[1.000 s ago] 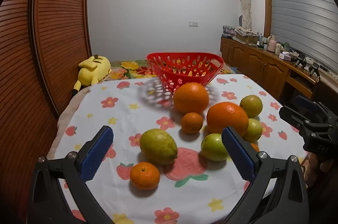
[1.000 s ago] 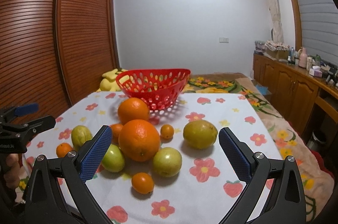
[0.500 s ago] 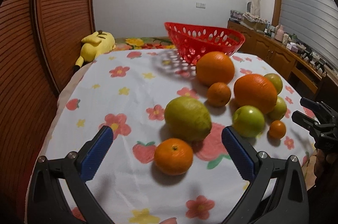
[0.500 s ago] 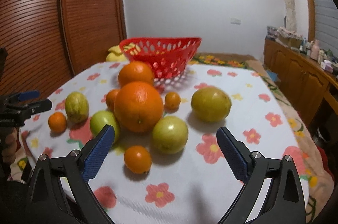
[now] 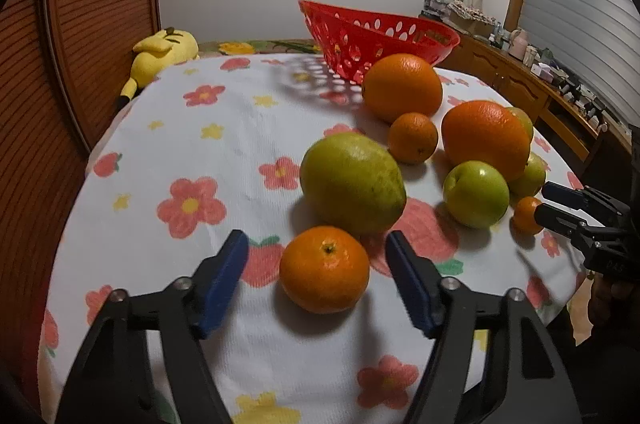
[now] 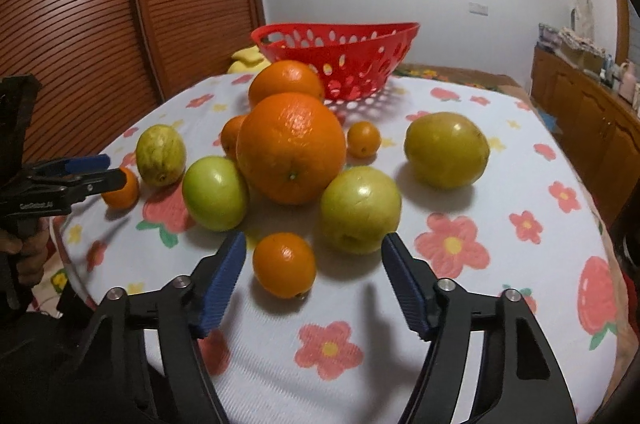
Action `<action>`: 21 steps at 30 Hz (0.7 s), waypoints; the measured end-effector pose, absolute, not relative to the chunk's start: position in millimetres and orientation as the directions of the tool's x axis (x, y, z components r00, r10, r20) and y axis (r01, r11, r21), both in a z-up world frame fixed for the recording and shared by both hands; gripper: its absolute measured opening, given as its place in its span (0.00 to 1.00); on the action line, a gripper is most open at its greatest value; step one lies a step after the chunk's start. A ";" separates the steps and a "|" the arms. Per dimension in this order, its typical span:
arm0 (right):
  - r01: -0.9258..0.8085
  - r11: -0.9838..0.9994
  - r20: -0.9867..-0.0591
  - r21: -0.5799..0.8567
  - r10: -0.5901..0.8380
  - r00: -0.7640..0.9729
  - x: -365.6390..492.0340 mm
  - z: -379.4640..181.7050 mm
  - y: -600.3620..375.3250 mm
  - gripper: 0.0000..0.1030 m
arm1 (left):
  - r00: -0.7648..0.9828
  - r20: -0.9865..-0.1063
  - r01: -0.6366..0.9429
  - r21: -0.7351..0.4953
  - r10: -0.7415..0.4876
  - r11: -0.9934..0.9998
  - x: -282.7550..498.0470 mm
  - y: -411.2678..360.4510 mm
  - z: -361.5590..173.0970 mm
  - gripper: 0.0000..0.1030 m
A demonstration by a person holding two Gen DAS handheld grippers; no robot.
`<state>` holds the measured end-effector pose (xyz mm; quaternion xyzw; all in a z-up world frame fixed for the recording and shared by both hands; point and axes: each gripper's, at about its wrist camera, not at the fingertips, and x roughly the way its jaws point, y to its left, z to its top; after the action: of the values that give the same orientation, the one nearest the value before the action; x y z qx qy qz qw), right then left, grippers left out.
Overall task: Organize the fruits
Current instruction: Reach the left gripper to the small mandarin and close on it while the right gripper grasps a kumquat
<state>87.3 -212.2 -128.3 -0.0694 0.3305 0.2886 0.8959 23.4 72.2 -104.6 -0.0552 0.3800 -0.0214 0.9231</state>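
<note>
Both spread wide — left gripper point(image 5: 316, 264) straddles a mandarin point(image 5: 324, 270), right gripper point(image 6: 312, 264) frames a small tangerine point(image 6: 285, 265), neither grasped.

The right gripper point(image 6: 312, 264) stands open around a small tangerine point(image 6: 285, 265) at the near table edge; the red basket point(image 6: 340, 57) sits far behind the fruit pile.

Fruits loose on bench — two big oranges point(image 6: 291, 147), small mandarins point(image 5: 324, 270), green apples point(image 6: 215, 193), yellow-green lemons point(image 5: 352, 182); red basket point(image 6: 340, 55) upright behind, no fruit visible inside.
</note>
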 end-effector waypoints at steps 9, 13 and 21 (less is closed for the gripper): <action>-0.585 0.808 -0.641 0.064 0.483 0.597 83.3 -129.2 -208.9 0.48 | 0.700 -0.703 0.012 -0.165 -0.126 0.986 27.9 75.8 -111.2 0.51; -0.608 0.791 -0.650 0.067 0.497 0.575 81.5 -130.9 -204.6 0.42 | 0.697 -0.705 0.016 -0.166 -0.130 0.986 28.3 74.8 -112.3 0.51; -0.637 0.767 -0.673 0.072 0.509 0.536 80.9 -137.9 -194.8 0.34 | 0.685 -0.718 0.009 -0.161 -0.123 0.987 32.4 75.3 -116.5 0.50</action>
<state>80.9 -194.8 -137.9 -0.0913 0.3518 0.3286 0.8717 32.4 75.3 -116.5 -0.0724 0.3951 -0.0361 0.9151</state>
